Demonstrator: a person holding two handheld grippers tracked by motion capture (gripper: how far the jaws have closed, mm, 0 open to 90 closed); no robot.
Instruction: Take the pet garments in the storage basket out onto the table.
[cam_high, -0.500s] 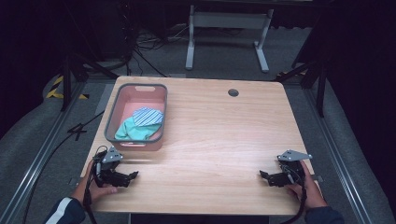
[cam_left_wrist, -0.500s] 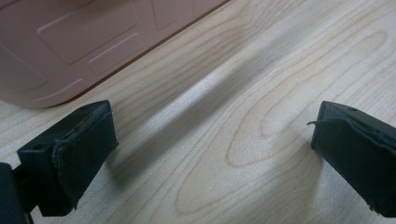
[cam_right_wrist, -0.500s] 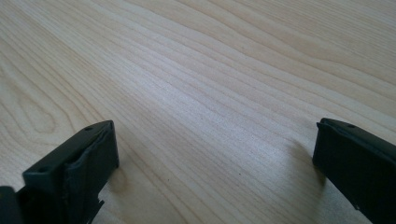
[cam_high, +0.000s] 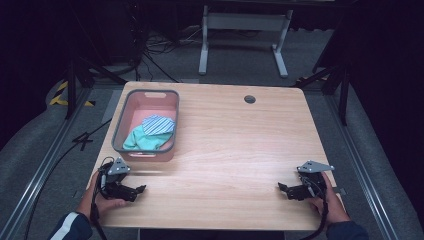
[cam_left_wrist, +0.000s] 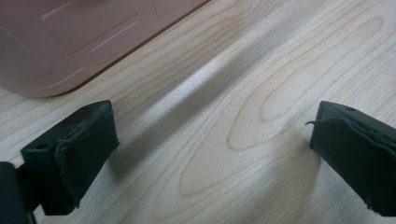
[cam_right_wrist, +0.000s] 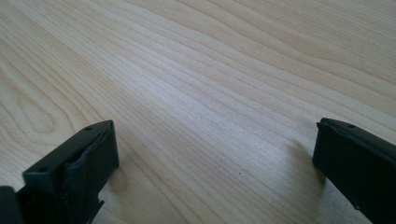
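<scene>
Left hand-held gripper (cam_high: 136, 190) low over the near-left corner of the tabletop (cam_high: 235, 145), jaws spread wide with nothing between them. Seen in the left gripper view (cam_left_wrist: 210, 140) as two black jaws far apart over bare wood grain. Gripped from below by the person's left hand (cam_high: 102, 200), a dark sleeve with a pale stripe at the wrist.

Right hand-held gripper (cam_high: 286, 190) likewise released, near the right front edge, well apart from the left one. In the right gripper view (cam_right_wrist: 215, 154) jaws parted over plain wood, empty. Held by the right hand (cam_high: 327, 202), cable trailing toward the front edge.

Pink bin (cam_high: 145, 131) with a grey rim stood on the left side of the tabletop, just beyond the left hand-held gripper and not touched by it. Its pink outer wall (cam_left_wrist: 70, 42) close above the left jaw in the left gripper view. Inside the bin, a teal cloth (cam_high: 142, 141) lay toward the near end, with a blue striped cloth (cam_high: 159, 124) resting partly over it. Neither cloth touched by either gripper.

Small dark round hole (cam_high: 249, 99) near the far edge of the tabletop.
</scene>
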